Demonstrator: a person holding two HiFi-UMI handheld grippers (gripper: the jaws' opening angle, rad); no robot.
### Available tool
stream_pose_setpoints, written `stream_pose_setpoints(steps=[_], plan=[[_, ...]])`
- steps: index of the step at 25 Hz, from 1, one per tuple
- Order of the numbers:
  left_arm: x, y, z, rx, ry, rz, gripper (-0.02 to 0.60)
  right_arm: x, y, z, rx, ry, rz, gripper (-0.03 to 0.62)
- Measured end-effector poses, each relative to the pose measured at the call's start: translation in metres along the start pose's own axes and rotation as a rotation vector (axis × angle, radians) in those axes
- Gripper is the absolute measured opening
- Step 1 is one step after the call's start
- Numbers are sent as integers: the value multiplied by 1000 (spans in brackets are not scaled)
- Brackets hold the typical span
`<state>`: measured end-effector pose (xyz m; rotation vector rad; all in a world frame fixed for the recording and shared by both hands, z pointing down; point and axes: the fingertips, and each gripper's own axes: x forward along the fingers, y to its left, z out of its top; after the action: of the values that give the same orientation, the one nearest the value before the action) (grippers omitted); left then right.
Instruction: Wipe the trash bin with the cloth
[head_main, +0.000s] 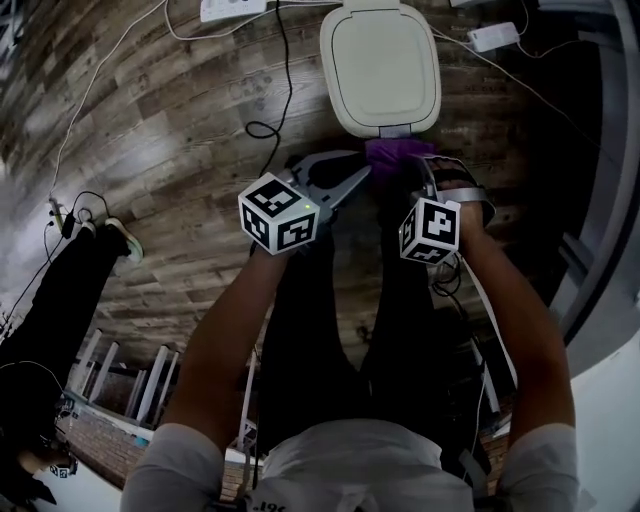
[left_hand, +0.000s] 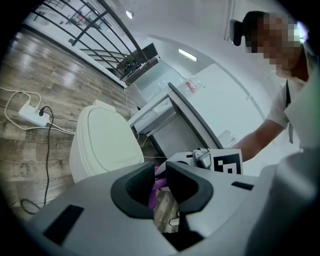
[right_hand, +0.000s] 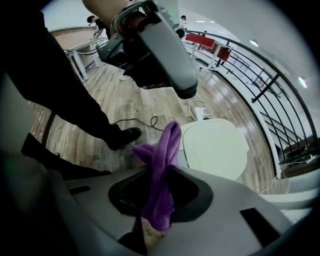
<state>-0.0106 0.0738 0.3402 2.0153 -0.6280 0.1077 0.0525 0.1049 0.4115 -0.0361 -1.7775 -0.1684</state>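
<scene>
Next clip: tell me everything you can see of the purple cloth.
The purple cloth looks like soft, fleecy microfibre, bunched into a crumpled fold. The right hand-held gripper pinches it between its jaws, and a loose end sticks out past them. It is held off the floor beside the cream trash bin; contact with the bin cannot be told. The left hand-held gripper points toward it but looks clear.

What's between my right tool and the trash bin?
Only the purple cloth, clamped in the right tool, lies between it and the trash bin; the head view shows it.
</scene>
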Motion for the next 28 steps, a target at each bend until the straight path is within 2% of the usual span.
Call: stream_pose_setpoints(steps=[11, 18, 21, 24, 28], plan=[[43, -36, -1, 45, 56, -30, 61, -35, -6, -43, 379, -166, -45, 91], [66, -58, 14, 87, 30, -42, 61, -59, -24, -74, 610, -278, -119, 91], [77, -70, 18, 107, 8, -32, 9, -70, -37, -89, 687, -338, -153, 91], [88, -76, 21, 124, -18, -12, 6, -72, -54, -102, 766, -394, -180, 91], [97, -74, 23, 165, -54, 63, 8, -60, -75, -115, 864, -474, -167, 91]])
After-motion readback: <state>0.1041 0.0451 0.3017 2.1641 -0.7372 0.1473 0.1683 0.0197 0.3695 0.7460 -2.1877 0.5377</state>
